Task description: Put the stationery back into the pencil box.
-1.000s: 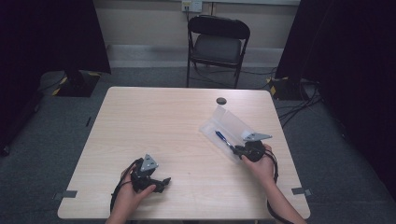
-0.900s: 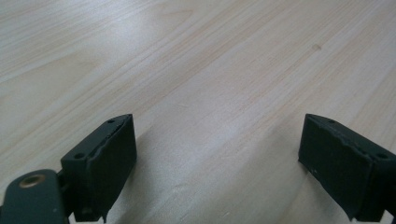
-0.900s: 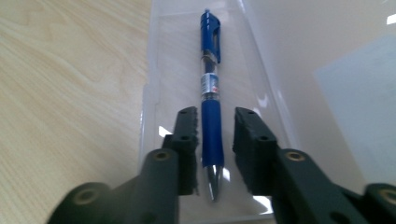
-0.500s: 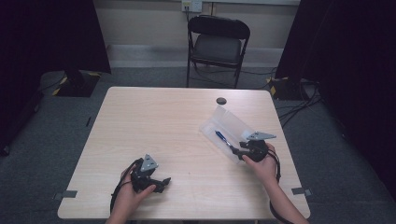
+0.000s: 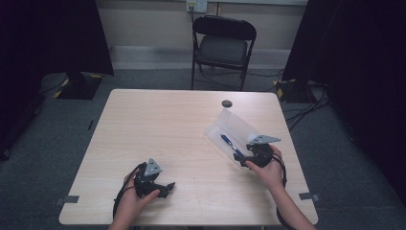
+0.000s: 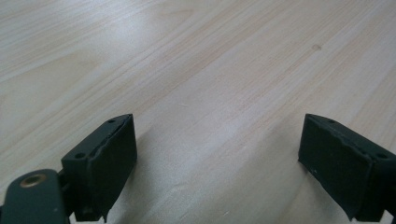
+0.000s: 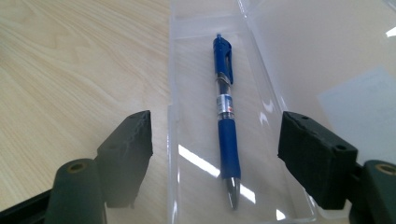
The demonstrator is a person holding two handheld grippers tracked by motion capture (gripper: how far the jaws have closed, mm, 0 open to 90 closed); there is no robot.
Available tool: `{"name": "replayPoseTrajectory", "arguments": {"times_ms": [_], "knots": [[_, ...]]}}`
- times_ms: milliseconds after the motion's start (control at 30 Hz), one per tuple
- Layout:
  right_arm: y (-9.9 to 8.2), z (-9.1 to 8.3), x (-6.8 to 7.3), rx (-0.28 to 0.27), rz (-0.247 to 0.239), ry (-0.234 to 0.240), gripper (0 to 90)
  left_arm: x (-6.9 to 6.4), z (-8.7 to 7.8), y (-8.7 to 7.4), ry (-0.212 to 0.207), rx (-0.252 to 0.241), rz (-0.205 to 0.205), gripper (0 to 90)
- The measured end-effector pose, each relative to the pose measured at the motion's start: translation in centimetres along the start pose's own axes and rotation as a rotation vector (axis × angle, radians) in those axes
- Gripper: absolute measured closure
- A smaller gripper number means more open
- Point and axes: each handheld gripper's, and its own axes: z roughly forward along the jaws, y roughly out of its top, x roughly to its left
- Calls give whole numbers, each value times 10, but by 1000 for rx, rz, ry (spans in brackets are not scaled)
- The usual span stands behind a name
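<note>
Right gripper (image 7: 215, 154) jaws have just been opening, now spread, blue pen (image 7: 225, 116) lying free in clear case (image 7: 187, 28); back out straight, don't nudge case. Left gripper (image 6: 217, 154) spread, idle on surface (image 6: 187, 56)

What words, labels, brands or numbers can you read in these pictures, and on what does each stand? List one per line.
No text here can be read.
Blue pen: a small label band on its clear barrel, print too small and blurred to read.
Clear plastic case: a pale rectangular patch on its open lid, no legible writing.
Wall outlet: no readable marking.
</note>
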Motion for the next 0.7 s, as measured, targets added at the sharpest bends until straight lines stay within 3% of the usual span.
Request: {"name": "replayPoseTrajectory", "arguments": {"times_ms": [333, 700], "knots": [[2, -3, 8, 10, -10, 42, 181, 0, 0, 0, -1, -1, -1, 113], [2, -11, 30, 25, -57, 139, 174, 0, 0, 0, -2, -1, 0, 113]]}}
